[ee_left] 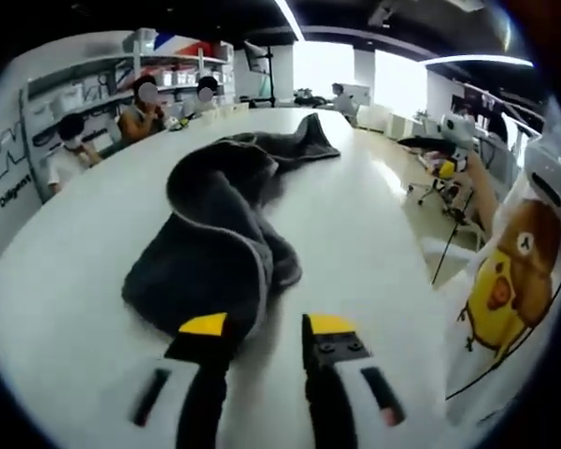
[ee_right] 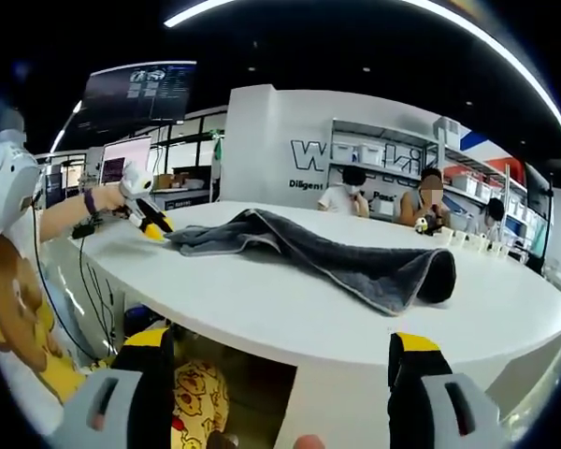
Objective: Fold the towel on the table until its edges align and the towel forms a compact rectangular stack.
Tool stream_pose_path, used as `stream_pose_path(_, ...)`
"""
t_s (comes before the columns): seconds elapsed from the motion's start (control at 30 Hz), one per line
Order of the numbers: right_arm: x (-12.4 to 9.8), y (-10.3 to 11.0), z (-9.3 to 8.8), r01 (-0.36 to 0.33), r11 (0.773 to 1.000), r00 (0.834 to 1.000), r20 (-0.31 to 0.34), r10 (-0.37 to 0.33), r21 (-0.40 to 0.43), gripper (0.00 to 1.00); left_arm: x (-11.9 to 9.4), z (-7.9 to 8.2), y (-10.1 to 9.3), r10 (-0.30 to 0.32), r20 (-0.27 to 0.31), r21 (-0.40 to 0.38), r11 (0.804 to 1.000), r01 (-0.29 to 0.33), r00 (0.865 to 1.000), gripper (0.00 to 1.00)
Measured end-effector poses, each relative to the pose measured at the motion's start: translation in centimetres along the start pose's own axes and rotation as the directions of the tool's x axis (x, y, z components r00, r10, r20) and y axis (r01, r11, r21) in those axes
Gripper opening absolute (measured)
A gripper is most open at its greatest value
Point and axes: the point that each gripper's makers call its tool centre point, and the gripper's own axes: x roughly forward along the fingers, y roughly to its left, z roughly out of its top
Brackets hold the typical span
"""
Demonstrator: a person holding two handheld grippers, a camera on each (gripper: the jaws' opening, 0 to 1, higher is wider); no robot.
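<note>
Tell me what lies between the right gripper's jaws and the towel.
In the right gripper view, only bare white table lies between the right gripper, held below and outside the table's near edge, and the dark grey towel. Nothing else sits on that stretch.

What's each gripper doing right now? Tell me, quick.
Left gripper: open, holding nothing, at the near edge of the gray towel.
Right gripper: wide open, empty, off the table's edge.

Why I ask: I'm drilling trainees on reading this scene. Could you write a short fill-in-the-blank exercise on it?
1. The towel lying crumpled on the table is dark ____.
2. The tabletop is ____ in colour.
3. The left hand-held gripper has ____ jaw tips.
4. The right hand-held gripper has its jaws ____.

Missing words: grey; white; yellow; open
</note>
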Motion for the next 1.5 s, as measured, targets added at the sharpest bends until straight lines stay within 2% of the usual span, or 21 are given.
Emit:
stream_pose_path(0.37,0.0,-0.1,-0.4,0.005,1.0,1.0,-0.003,-0.005,0.012,0.99,0.7,-0.6,0.9,0.003,-0.027,0.002,1.0,-0.003,1.0,0.23)
stream_pose_path(0.53,-0.1,-0.1,-0.6,0.008,1.0,1.0,-0.004,-0.008,0.018,0.99,0.8,-0.7,1.3,0.009,-0.035,0.008,1.0,-0.009,0.999,0.17)
stream_pose_path(0.73,-0.2,-0.3,-0.8,0.014,1.0,1.0,-0.003,-0.014,0.024,0.99,0.8,-0.5,1.3,0.004,-0.051,0.027,1.0,-0.003,0.999,0.05)
stream_pose_path(1.1,-0.4,-0.4,-1.2,0.021,0.999,1.0,-0.001,-0.021,0.037,0.98,-1.1,2.3,2.7,0.067,-0.028,0.06,0.996,-0.065,0.997,0.04)
stream_pose_path(1.37,-0.3,-0.5,-1.6,0.02,0.999,1.0,0.001,-0.02,0.047,0.98,-3.2,5.8,4.3,0.137,0.036,0.088,0.986,-0.14,0.99,0.04)
stream_pose_path(1.5,-0.2,-0.5,-1.8,0.02,0.999,1.0,0.0,-0.02,0.051,0.98,-4.7,8.7,5.9,0.192,0.089,0.098,0.975,-0.2,0.977,0.04)
